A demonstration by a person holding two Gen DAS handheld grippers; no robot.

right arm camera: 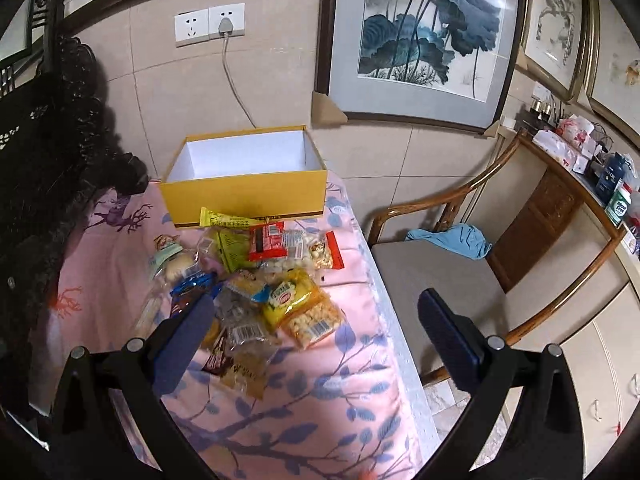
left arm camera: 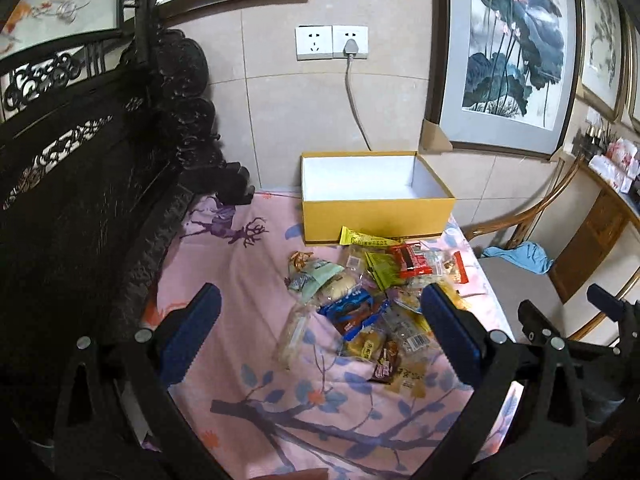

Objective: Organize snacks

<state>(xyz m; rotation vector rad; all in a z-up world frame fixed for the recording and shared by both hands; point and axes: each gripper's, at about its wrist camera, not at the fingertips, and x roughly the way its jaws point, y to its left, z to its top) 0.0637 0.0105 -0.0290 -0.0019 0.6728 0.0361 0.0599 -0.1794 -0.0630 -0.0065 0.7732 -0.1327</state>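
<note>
Matt yellow cardboard outside on the box, smooth white paper lining within. Glossy, crinkled plastic film on the snack packets, some clear, some printed. Soft pink printed cloth over the counter, faintly creased. Dark carved wood at the left, dull in finish. Polished brown wood on the chair, matt grey fabric on its seat. Matt black plastic on the left gripper, blue ridged pads, bright metal rivets.
</note>
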